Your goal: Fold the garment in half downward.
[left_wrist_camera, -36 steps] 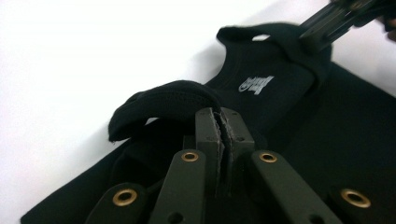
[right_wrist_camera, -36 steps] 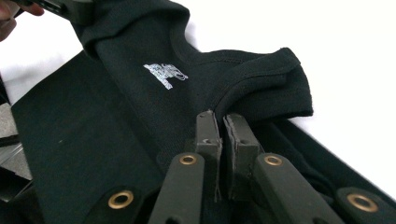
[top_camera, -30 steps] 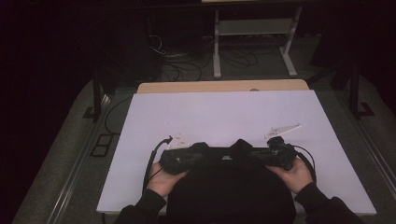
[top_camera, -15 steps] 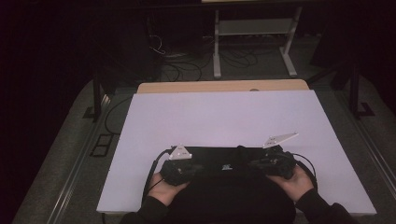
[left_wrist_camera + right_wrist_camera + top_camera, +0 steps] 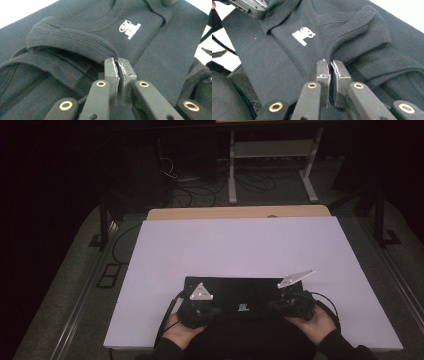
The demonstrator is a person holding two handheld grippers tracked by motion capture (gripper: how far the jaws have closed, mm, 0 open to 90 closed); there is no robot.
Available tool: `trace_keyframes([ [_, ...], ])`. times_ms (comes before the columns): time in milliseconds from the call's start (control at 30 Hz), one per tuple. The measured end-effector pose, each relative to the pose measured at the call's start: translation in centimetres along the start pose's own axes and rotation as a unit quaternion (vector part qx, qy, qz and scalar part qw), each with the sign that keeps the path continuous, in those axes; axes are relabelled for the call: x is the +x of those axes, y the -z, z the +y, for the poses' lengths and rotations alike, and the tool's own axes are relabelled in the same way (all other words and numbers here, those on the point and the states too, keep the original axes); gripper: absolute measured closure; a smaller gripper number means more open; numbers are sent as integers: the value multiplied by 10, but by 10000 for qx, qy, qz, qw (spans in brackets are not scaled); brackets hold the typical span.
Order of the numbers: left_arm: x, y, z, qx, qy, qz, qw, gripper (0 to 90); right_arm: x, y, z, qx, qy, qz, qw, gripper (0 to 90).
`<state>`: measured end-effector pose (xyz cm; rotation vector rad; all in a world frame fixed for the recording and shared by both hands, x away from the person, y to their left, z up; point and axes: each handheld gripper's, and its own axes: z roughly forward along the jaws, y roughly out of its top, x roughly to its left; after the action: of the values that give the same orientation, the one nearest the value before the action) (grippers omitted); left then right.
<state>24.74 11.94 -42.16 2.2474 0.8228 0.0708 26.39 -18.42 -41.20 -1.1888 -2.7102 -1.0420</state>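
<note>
Your left tool (image 5: 118, 65) and right tool (image 5: 331, 67) are each pinched tight on the collar edge of the black T-shirt (image 5: 235, 290), which lies flat near your edge of the white tabletop (image 5: 240, 250), logo up.

- The left gripper (image 5: 196, 307) is sitting at the lower centre-left of the high view, jaws pressing together.
- The right gripper (image 5: 294, 304) is sitting at the lower centre-right, jaws likewise pressing together.
- Both hands are gripping from the bottom edge.
</note>
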Motion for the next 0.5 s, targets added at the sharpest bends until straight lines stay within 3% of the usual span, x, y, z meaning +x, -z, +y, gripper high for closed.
trace_keyframes([
  [500, -9, 5, -10, 71, 119, -117, 9998, 848, 6, 3, -9, 105, -73, 102, 9999, 830],
])
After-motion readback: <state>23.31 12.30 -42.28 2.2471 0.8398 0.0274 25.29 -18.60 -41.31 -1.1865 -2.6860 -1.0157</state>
